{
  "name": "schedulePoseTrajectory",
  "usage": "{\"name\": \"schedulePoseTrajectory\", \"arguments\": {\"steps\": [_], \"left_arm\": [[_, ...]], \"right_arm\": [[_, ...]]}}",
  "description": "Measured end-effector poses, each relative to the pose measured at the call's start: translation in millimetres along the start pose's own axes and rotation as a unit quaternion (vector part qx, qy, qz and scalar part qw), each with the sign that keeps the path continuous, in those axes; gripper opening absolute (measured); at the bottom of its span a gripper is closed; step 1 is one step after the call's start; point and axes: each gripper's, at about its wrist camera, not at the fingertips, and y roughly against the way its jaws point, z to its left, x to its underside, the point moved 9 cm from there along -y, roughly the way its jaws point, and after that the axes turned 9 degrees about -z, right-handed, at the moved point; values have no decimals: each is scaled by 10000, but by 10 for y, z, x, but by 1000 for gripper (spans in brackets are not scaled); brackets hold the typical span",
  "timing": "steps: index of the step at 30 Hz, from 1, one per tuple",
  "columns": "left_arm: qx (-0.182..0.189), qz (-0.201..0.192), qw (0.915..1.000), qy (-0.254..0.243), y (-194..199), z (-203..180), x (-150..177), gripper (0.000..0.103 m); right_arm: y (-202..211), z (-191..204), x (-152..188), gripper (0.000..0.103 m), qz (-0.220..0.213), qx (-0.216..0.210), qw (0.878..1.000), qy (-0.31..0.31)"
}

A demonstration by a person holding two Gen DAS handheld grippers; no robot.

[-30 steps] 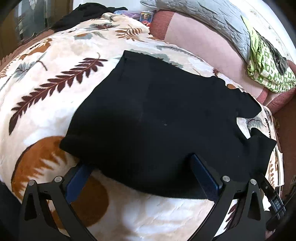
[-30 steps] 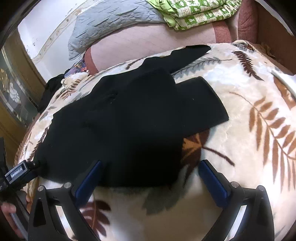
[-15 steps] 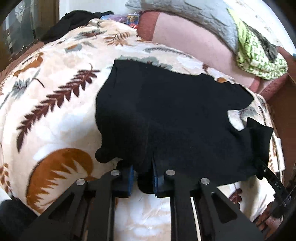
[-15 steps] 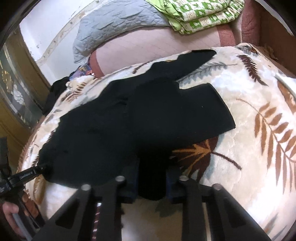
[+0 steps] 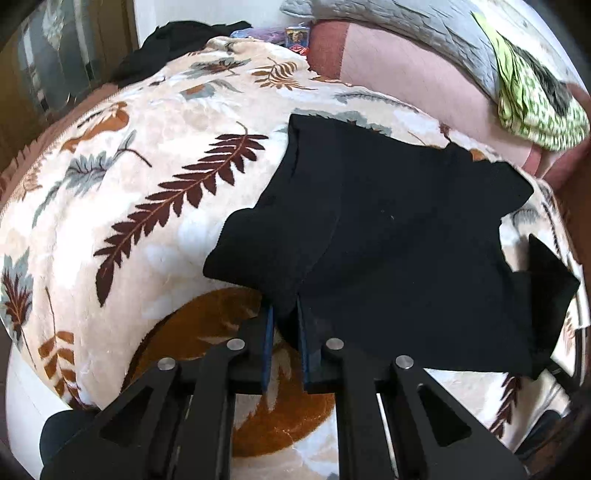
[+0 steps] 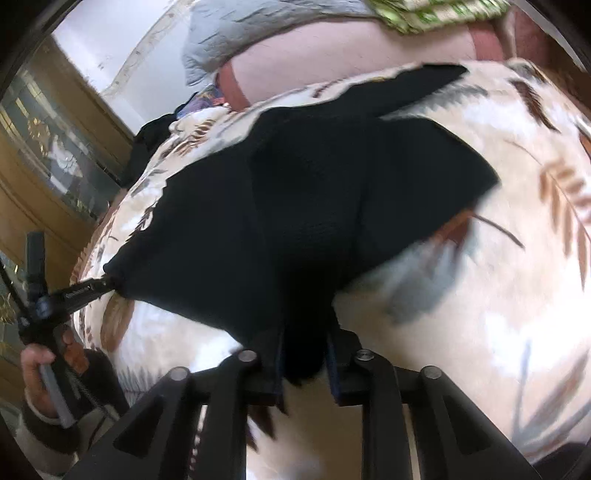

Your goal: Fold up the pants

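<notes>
A second ago both tools stood wide open over the near edge of the black pants (image 5: 388, 236); since then each has closed on that edge and the cloth has been drawn up off the leaf-print blanket (image 5: 147, 192). The left gripper (image 5: 284, 325) now has its blue pads (image 5: 269, 347) pinched almost together on a fold of the hem, the fabric bunched into a peak between them, and the corner of the pants on the left side of the grip has curled inward where it earlier lay flat. The right gripper (image 6: 304, 354) has a thicker wad of the pants (image 6: 314, 192) between its pads; its jaws closed and have just eased slightly wider, still clamped on the cloth. The pants otherwise lie spread across the blanket, their far edge toward the pink bolster (image 5: 406, 59) at the blanket's far side. In the right wrist view the blanket (image 6: 498, 295) is smeared by blur and its print is hard to read. The left tool shows there at the left edge of the pants, held by a hand (image 6: 40, 373) in a dark sleeve, but its tip is too small and dark to make out. In the left wrist view the right tool, at the pants' right edge, is cut off by the frame. The grey quilt (image 5: 424, 33) and the green patterned cloth (image 5: 535, 99) beyond the bolster are only partly in view.
</notes>
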Motion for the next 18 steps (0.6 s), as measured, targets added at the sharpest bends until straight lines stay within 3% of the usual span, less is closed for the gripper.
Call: {"name": "schedulePoseTrajectory", "arguments": {"steps": [2,3,7,13,14,16,18], "left_arm": [[26,8,10000,12,-14,-1,-4,9],[44,33,10000,56,-33,8,-9,9],[81,121,9996,223,-93,30,7,9],[-5,134,9998,177,-113,15,22,9],[-16,141,9998,170,-117,16,22,9],[-37,144,9998,154,-122,9,18,9],[-29,145,9998,165,-120,10,18,9]], "right_arm": [[207,-209,-151,48,-350,79,9990,-248],[246,-312,-236,50,-458,206,9983,-311],[255,-695,-558,50,-737,650,9937,-546],[-391,-995,-843,49,-658,1171,9886,-680],[-410,-1024,-864,46,-812,1227,9869,-660],[-414,-1070,-920,12,-899,1237,9864,-605],[-348,-1031,-929,7,-873,1007,9885,-717]]}}
